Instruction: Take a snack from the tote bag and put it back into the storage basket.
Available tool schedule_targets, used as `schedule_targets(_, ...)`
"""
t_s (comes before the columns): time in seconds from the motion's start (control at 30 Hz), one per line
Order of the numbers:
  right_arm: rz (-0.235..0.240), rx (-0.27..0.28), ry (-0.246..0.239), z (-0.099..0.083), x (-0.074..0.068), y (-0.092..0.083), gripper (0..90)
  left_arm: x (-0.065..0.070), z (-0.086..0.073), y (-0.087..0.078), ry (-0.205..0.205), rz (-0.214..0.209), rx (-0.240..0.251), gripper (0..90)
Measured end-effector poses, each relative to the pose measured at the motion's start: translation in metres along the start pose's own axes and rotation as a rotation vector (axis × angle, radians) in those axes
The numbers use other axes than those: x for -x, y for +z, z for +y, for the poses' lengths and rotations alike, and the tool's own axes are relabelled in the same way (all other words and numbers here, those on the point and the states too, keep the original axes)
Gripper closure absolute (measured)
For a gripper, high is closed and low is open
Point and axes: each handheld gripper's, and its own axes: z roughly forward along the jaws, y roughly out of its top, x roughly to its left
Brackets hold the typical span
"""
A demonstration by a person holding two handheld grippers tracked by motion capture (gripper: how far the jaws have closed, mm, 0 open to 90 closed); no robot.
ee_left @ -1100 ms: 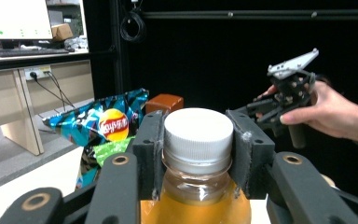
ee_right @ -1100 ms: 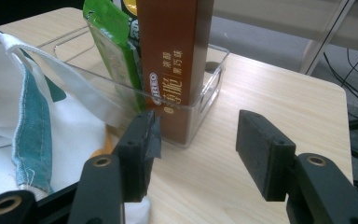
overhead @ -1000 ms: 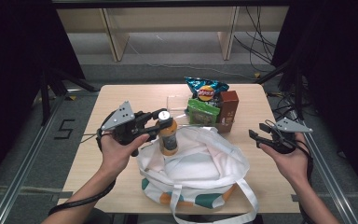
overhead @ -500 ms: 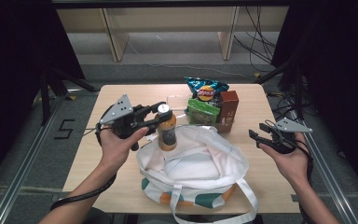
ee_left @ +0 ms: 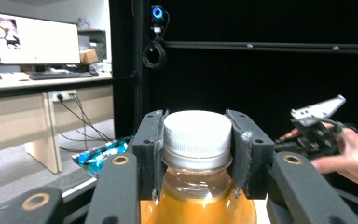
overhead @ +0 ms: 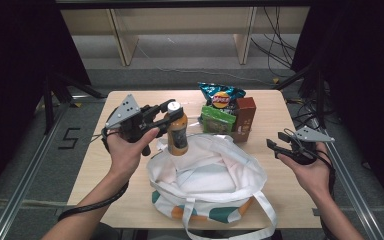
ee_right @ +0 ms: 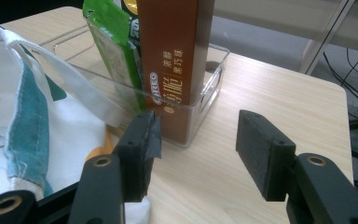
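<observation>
1. Bench (overhead: 130,200): pale wood-grain top, rectangular, set on a grey floor.
2. Floor (overhead: 25,165): grey, with a black "5" marking (overhead: 70,138) to the left of the bench and metal rails (overhead: 27,172) running along both sides.
3. Black curtains (overhead: 15,45): dark drapes hang at left and right of the bench area.
4. Shelving unit (overhead: 180,20): light wood, behind the bench, with upright legs and a low open space beneath.
5. Cables (overhead: 275,45): black leads trail across the floor at the rear right.
6. Office desk (ee_left: 28,84): beyond the enclosure, carrying a lit monitor (ee_left: 32,37) and keyboard (ee_left: 58,74).
7. Mounted camera (ee_left: 157,13): fixed high on a black frame post, with coiled cable below.
</observation>
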Motion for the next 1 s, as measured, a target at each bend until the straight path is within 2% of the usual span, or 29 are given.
schedule_targets(0.2, -0.001, 0.008, 0.003, 0.000, 0.000, 0.000, 48.5, -0.007, 0.005, 0.005, 0.000, -0.017, 0.006, 58.6)
schedule_targets(0.33, -0.002, 0.006, -0.015, 0.000, 0.001, 0.001, 48.5, -0.013, 0.006, 0.010, 0.009, -0.030, 0.004, 58.6)
schedule_targets(0.47, -0.003, 0.006, -0.005, 0.000, 0.001, 0.000, 48.5, -0.020, 0.005, 0.014, 0.005, -0.037, 0.002, 58.6)
schedule_targets(0.57, -0.011, 0.023, -0.029, 0.000, 0.003, 0.001, 48.5, -0.026, 0.004, 0.017, 0.004, -0.035, 0.002, 58.6)
schedule_targets(0.6, -0.014, 0.035, -0.028, 0.000, 0.002, 0.002, 48.5, -0.028, 0.004, 0.018, -0.001, -0.035, 0.004, 58.6)
schedule_targets(0.63, -0.008, 0.020, 0.003, -0.001, 0.000, 0.001, 48.6, -0.029, 0.003, 0.019, -0.001, -0.034, 0.003, 58.6)
schedule_targets(0.7, -0.005, 0.018, -0.025, 0.000, 0.002, 0.001, 48.5, -0.032, 0.002, 0.021, -0.004, -0.030, 0.004, 58.6)
schedule_targets(0.73, -0.002, 0.010, -0.025, 0.000, 0.002, 0.001, 48.5, -0.034, 0.002, 0.022, -0.005, -0.027, 0.008, 58.6)
schedule_targets(0.77, -0.013, 0.035, -0.022, -0.001, 0.002, 0.003, 48.5, -0.035, 0.001, 0.023, -0.005, -0.027, 0.011, 58.6)
schedule_targets(0.87, -0.003, 0.028, -0.015, -0.001, 0.002, 0.002, 48.5, -0.038, 0.000, 0.027, -0.009, -0.013, 0.012, 58.6)
schedule_targets(0.9, -0.015, 0.034, -0.025, -0.001, 0.002, 0.003, 48.5, -0.039, 0.000, 0.029, -0.001, -0.008, 0.008, 58.6)
schedule_targets(0.93, -0.009, 0.018, -0.001, -0.002, 0.001, 0.001, 48.6, -0.040, -0.001, 0.030, -0.006, -0.002, 0.009, 58.6)
schedule_targets(1.0, -0.014, 0.032, -0.007, -0.001, 0.001, 0.002, 48.5, -0.042, -0.002, 0.033, -0.004, 0.004, 0.005, 58.6)
